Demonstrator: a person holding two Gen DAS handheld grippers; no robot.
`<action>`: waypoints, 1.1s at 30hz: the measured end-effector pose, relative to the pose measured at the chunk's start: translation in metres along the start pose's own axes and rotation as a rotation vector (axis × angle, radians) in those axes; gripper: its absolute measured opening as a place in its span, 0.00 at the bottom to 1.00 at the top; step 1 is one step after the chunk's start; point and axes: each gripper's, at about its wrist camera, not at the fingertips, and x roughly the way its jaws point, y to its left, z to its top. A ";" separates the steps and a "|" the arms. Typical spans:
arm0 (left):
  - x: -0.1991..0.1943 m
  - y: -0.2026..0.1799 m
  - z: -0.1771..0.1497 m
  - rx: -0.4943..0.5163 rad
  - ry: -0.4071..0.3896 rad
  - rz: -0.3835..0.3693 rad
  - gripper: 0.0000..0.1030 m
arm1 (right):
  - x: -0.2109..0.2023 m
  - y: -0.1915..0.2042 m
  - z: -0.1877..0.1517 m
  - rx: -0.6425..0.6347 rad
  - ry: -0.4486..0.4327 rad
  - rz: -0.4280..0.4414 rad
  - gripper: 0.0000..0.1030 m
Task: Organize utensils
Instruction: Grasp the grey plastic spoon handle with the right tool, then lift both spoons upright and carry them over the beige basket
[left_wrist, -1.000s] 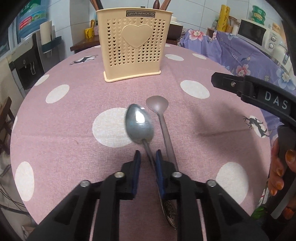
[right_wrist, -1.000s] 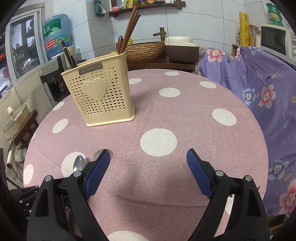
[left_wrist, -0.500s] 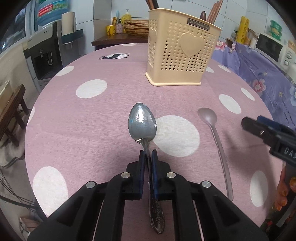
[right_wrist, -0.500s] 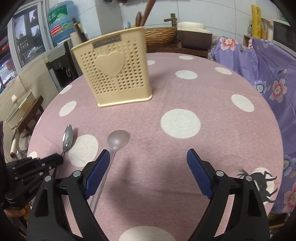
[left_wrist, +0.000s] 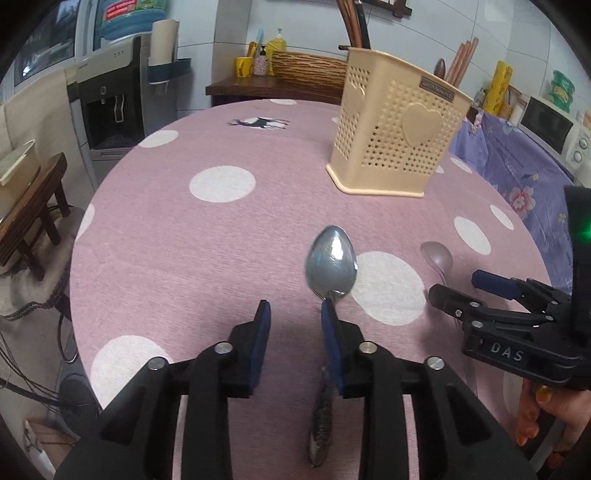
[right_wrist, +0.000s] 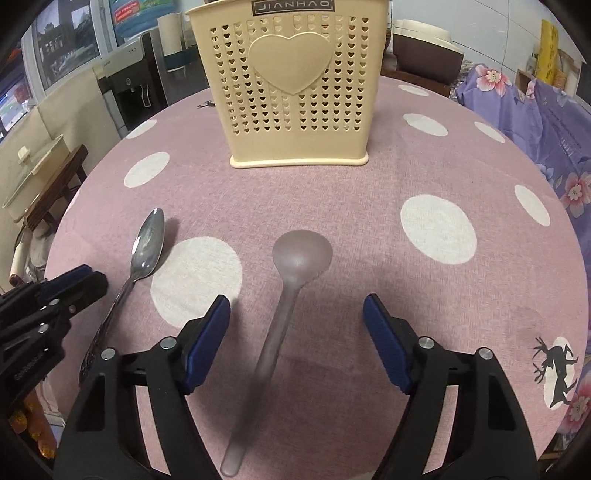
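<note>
A metal spoon (left_wrist: 331, 264) lies on the pink dotted table (left_wrist: 184, 240), bowl pointing away. Its handle runs under the right finger of my left gripper (left_wrist: 294, 314), whose jaws are opening and no longer pinch it. A translucent plastic spoon (right_wrist: 302, 254) lies to its right, its handle passing between the fingers of my right gripper (right_wrist: 295, 317). Those jaws are closing, and the pads are still apart from the handle. The metal spoon (right_wrist: 147, 247) and left gripper (right_wrist: 55, 291) show at the right wrist view's left edge. A cream perforated utensil holder (right_wrist: 295, 92) stands upright behind both spoons.
The holder (left_wrist: 395, 147) has chopsticks (left_wrist: 461, 59) and wooden handles sticking out. The right gripper (left_wrist: 461, 288) reaches in from the right, held by a hand (left_wrist: 535, 424). A wooden stool (left_wrist: 33, 218) and water dispenser (left_wrist: 110, 110) stand left; a purple floral cloth (left_wrist: 517, 177) lies right.
My left gripper, shut on the metal spoon's handle before, has spread its jaws and the spoon rests on the table. My right gripper came down over the plastic spoon and its jaws narrowed.
</note>
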 end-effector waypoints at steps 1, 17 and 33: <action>-0.001 0.001 0.001 0.003 -0.005 0.005 0.33 | 0.001 0.001 0.002 0.000 -0.002 -0.007 0.68; 0.010 0.002 0.012 0.050 -0.003 0.019 0.49 | 0.013 0.001 0.026 -0.007 -0.022 -0.029 0.36; 0.031 -0.018 0.027 0.117 0.051 -0.069 0.69 | -0.096 -0.039 0.038 0.067 -0.300 0.077 0.36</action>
